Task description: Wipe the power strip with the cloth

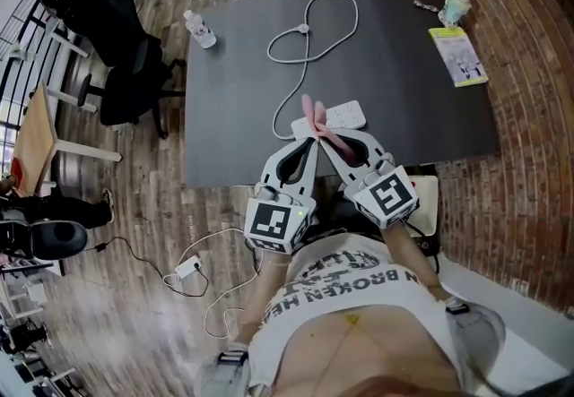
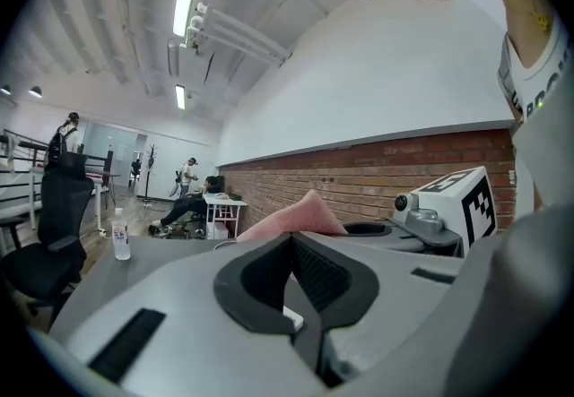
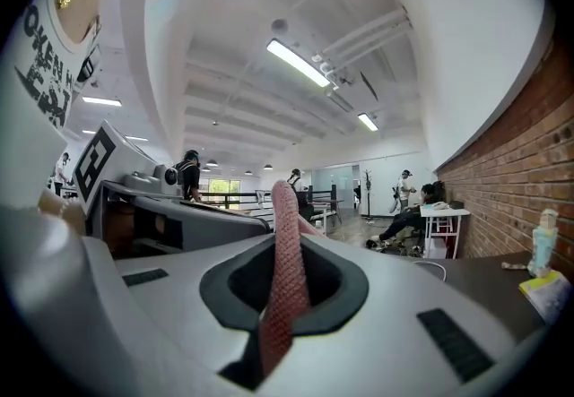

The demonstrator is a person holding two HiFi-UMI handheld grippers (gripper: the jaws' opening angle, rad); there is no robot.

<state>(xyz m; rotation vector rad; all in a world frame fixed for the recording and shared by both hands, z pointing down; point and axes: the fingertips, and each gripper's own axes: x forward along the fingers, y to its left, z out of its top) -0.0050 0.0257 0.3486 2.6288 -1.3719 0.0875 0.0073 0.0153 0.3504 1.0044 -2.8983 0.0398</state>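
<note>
Right claw (image 3: 285, 247) is clamped on the pink cloth (image 3: 285, 279), pinched at one edge so a loose tail sticks out past the tips, probably to drag over the surface. Left claw (image 2: 293, 238) is pressed together with nothing in it (the pink seen beyond its tips is the right claw's cloth), likely kept free to steady the strip. In the head view both claws sit side by side at the near tabletop (image 1: 404, 73) edge, tips close, aimed at the white power strip (image 1: 345, 114). It lies flat just past the cloth, cable looping away. Can't tell whether the cloth touches the strip. Looks like approach, wiping not begun.
</note>
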